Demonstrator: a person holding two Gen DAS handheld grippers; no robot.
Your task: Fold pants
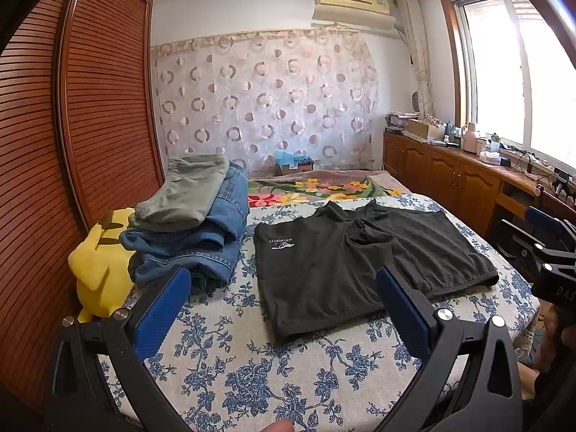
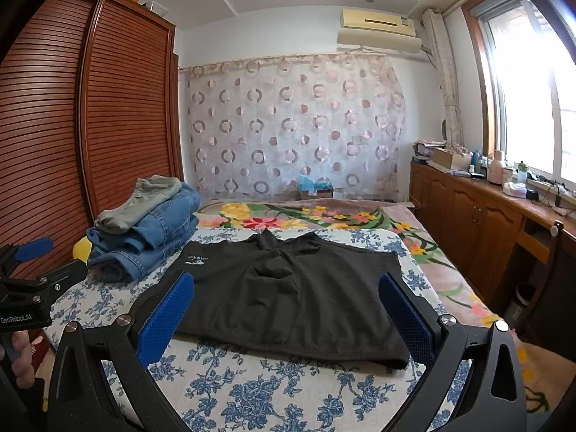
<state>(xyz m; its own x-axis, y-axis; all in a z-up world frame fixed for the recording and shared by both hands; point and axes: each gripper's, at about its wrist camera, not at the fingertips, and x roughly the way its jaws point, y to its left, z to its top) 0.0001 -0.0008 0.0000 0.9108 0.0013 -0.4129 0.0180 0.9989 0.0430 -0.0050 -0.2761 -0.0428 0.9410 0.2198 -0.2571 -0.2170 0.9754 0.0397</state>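
Black shorts point(image 1: 352, 262) with a small white logo lie spread flat on the blue-flowered bed cover point(image 1: 259, 370), waistband toward me; they also show in the right wrist view point(image 2: 288, 298). My left gripper point(image 1: 284, 280) is open and empty, held above the cover just short of the shorts' near left edge. My right gripper point(image 2: 288, 288) is open and empty, held above the shorts' near edge. The right gripper also shows at the right edge of the left wrist view point(image 1: 540, 241), and the left gripper shows at the left edge of the right wrist view point(image 2: 28, 270).
A stack of folded jeans point(image 1: 201, 244) with grey-green pants point(image 1: 183, 194) on top sits on the bed's left side, beside a yellow plush toy point(image 1: 97, 266). A slatted wardrobe point(image 1: 72, 126) stands at left. A wooden cabinet point(image 1: 450, 176) with clutter runs under the window at right.
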